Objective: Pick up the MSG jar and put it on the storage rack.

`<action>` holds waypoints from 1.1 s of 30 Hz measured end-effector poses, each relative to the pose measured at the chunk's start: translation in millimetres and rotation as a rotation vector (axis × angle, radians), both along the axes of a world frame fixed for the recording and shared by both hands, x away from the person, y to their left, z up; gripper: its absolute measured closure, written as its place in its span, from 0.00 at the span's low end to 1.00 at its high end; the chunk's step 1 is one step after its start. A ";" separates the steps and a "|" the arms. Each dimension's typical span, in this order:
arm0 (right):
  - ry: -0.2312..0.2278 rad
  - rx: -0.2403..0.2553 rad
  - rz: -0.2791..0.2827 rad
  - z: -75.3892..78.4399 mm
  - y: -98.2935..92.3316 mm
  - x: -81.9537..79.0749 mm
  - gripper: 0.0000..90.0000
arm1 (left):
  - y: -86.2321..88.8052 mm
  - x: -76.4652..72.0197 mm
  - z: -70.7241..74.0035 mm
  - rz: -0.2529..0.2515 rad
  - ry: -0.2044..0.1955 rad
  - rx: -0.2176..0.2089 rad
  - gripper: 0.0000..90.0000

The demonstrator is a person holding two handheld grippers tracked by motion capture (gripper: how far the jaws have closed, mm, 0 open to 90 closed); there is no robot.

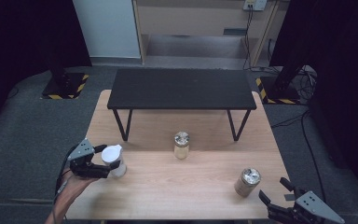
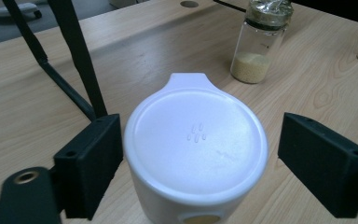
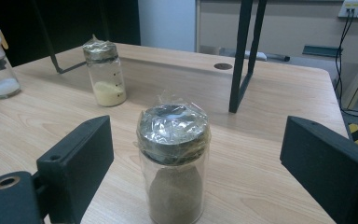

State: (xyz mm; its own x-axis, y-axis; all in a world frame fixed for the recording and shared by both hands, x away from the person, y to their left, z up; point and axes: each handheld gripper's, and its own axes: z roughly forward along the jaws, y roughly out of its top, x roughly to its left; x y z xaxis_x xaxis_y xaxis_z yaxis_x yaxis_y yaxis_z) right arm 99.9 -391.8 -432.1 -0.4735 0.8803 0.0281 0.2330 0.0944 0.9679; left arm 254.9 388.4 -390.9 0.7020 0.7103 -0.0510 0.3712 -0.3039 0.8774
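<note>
- At the lower left of the high view, the left gripper (image 1: 106, 164) is bracketing a white-lidded jar (image 1: 113, 160) standing upright on the wooden table (image 1: 186, 186).
- In the left gripper view, the jar (image 2: 196, 154) is sitting between the two black jaws at the bottom centre of the frame; the left jaw is looking as good as touching the lid's rim, while the right one is standing clear with a gap showing, so nothing is clamped yet.
- The jar is looking small, rigid and light, its smooth plastic lid probably slippery; a grip on the body just below the lid, away from the pouring tab pointing up-frame, is appearing safest.
- At the lower right of the high view, the right gripper (image 1: 279, 198) is waiting with jaws wide just beside a foil-capped jar (image 1: 247, 182), not touching it.
</note>
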 end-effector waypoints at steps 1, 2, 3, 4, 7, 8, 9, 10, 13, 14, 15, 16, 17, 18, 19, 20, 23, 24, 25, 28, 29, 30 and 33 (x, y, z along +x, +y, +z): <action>0.000 0.000 0.000 0.0 -0.1 0.0 0.11 | -0.8 0.7 -1.1 -0.001 0.001 0.003 0.16; -0.001 0.001 0.001 -0.2 -0.2 0.0 0.11 | -1.4 1.2 -2.3 -0.002 0.001 0.005 0.17; -0.001 0.001 0.001 -0.2 -0.3 0.0 0.11 | -1.6 1.1 -4.2 0.001 -0.001 0.002 0.18; -0.001 0.001 0.001 -0.2 -0.3 0.0 0.11 | -1.3 1.1 -6.2 0.003 -0.004 -0.002 0.19; -0.002 0.001 0.001 -0.3 -0.3 0.0 0.11 | 1.0 0.6 -13.2 0.013 -0.011 -0.028 0.26; -0.002 0.001 0.001 -0.3 -0.3 0.0 0.11 | 1.8 0.0 -15.7 0.014 -0.018 -0.035 0.26; -0.002 0.001 0.001 -0.4 -0.4 0.0 0.11 | 2.2 -0.7 -17.7 0.018 -0.024 -0.039 0.29; -0.002 0.001 0.001 -0.4 -0.4 0.0 0.11 | 2.8 -1.6 -19.7 0.022 -0.029 -0.046 0.29; -0.003 0.001 0.001 -0.4 -0.4 -0.1 0.11 | 3.8 -4.3 -25.1 0.024 -0.052 -0.058 0.32; -0.003 0.001 0.001 -0.4 -0.4 -0.1 0.11 | 3.3 -5.4 -25.9 0.026 -0.060 -0.056 0.32; -0.002 0.002 0.002 -0.5 -0.4 0.1 0.11 | 3.1 -6.4 -27.2 0.028 -0.066 -0.059 0.32; -0.002 0.001 0.002 -0.3 -0.3 0.1 0.11 | 3.4 -7.3 -29.0 0.030 -0.072 -0.064 0.32; -0.001 0.001 0.003 -0.3 -0.2 0.1 0.11 | 3.5 -8.2 -30.7 0.032 -0.079 -0.068 0.32; -0.002 0.000 0.003 -0.3 -0.2 0.2 0.11 | 3.1 -9.3 -32.1 0.036 -0.084 -0.071 0.32; -0.002 -0.001 0.003 -0.2 -0.1 0.2 0.11 | 2.7 -10.2 -33.1 0.040 -0.088 -0.074 0.33; -0.002 -0.001 0.003 -0.2 -0.1 0.2 0.11 | 2.3 -10.9 -33.9 0.043 -0.092 -0.076 0.33; 0.000 0.001 0.003 -0.3 -0.3 0.4 0.11 | 2.1 -11.5 -34.7 0.046 -0.095 -0.079 0.33; 0.000 0.001 0.003 -0.3 -0.3 0.4 0.11 | 2.1 -11.5 -34.7 0.046 -0.095 -0.081 0.33; 0.000 0.001 0.003 -0.3 -0.3 0.4 0.11 | 2.0 -11.4 -34.8 0.044 -0.095 -0.084 0.33; 0.000 0.002 0.004 -0.4 -0.4 0.5 0.11 | 1.0 -10.2 -33.1 0.032 -0.094 -0.081 0.33; 0.000 0.002 0.004 -0.4 -0.4 0.5 0.11 | 0.3 -9.9 -32.0 0.026 -0.096 -0.079 0.33; 0.000 0.002 0.004 -0.4 -0.3 0.6 0.11 | -0.2 -9.4 -30.9 0.020 -0.098 -0.079 0.33; -0.003 0.000 0.006 -0.6 -0.6 0.6 0.11 | -1.5 -6.8 -25.3 -0.010 -0.100 -0.079 0.33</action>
